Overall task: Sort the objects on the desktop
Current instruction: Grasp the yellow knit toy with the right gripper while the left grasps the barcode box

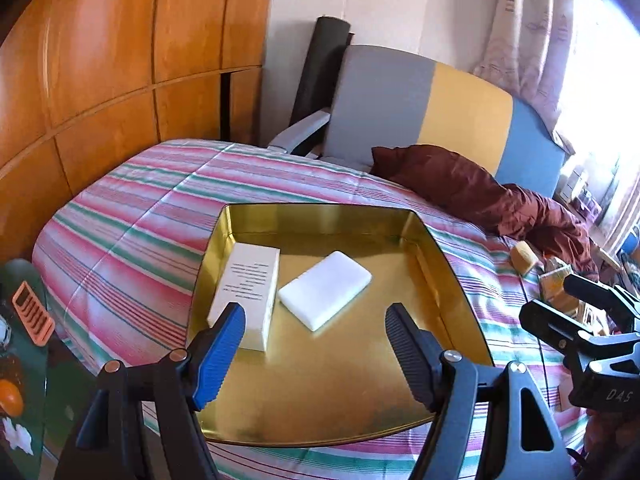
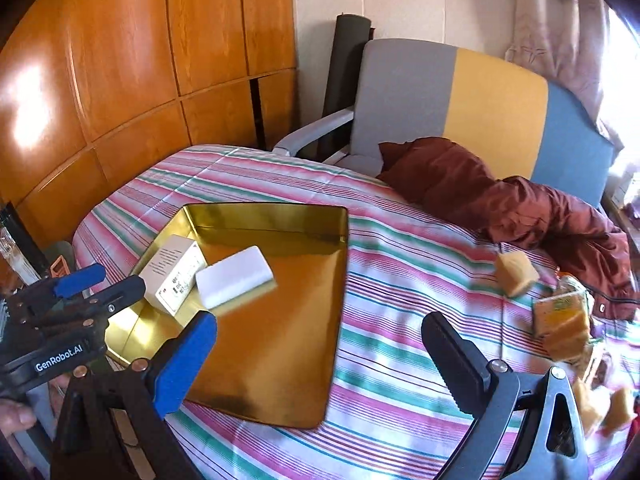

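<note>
The gold tray (image 1: 320,392) lies flat on the striped bedspread (image 1: 132,216) in the left wrist view, and everything here is placed from it. Inside the tray, against its left wall, lies a white printed box (image 1: 250,286); just right of the box, near the tray's middle, lies a white block (image 1: 325,290), close to the box though I cannot tell whether they touch. The left claw (image 1: 314,330) hangs over the tray's near half, spread wide with nothing between its fingers. Off the tray's right side, on the bedspread, sit a yellow sponge (image 1: 524,258) and a yellow packet (image 1: 554,282). The right claw (image 1: 576,300) shows at the right edge, beyond the tray; its spread cannot be judged from here. Behind the tray, a maroon jacket (image 1: 472,188) lies crumpled before a grey, yellow and blue headboard (image 1: 440,112).

In the right wrist view the tray (image 2: 276,320) sits left of centre, the printed box (image 2: 174,274) in its left part and the white block (image 2: 232,276) touching it on the right. The right claw (image 2: 320,344) hangs wide and empty, its blue-padded finger over the tray's near left corner, its dark finger over the bedspread (image 2: 400,400) right of the tray. The left claw (image 2: 96,280) sits at the tray's left edge; from here its gap is unclear. Right of the tray, well apart from it, lie the sponge (image 2: 516,276) and the packet (image 2: 562,316), with more blurred yellow pieces nearer. The jacket (image 2: 500,196) lies behind and right of the tray.
</note>
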